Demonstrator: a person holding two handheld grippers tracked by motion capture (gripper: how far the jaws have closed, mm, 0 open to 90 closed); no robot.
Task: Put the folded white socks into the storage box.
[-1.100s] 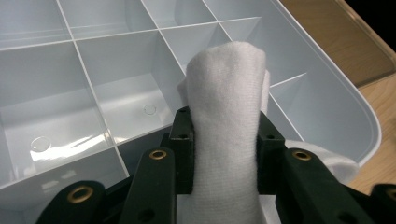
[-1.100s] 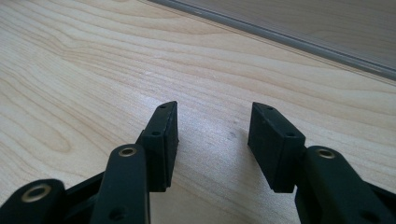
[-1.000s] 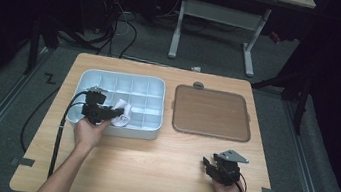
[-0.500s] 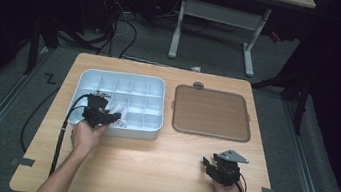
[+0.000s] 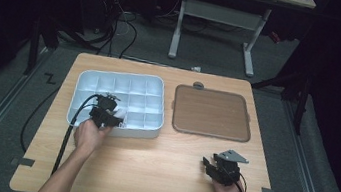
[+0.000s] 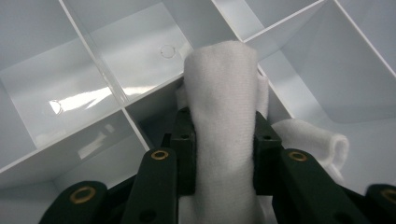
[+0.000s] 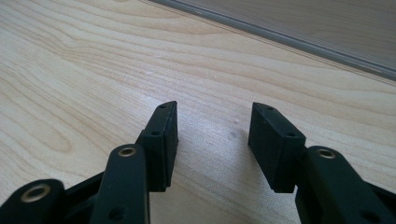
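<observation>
The left gripper [image 6: 219,140] has its jaws clamped on a rolled white cloth [image 6: 222,121], low in a front compartment of the tray [image 5: 158,81]; release remains. Right of the tray, the right gripper [image 7: 212,140] rests on the table [image 5: 158,170], jaws apart, empty.

On the wooden tabletop [image 5: 148,168] the pale compartmented plastic tray [image 5: 157,85] sits left of the flat brown lidded tray [image 5: 211,113], the rolled white cloth [image 6: 224,107] in a near-edge compartment, the right tool [image 5: 213,166] nearer, right.

Black hand-held gripper [image 5: 107,113], brass rivets
</observation>
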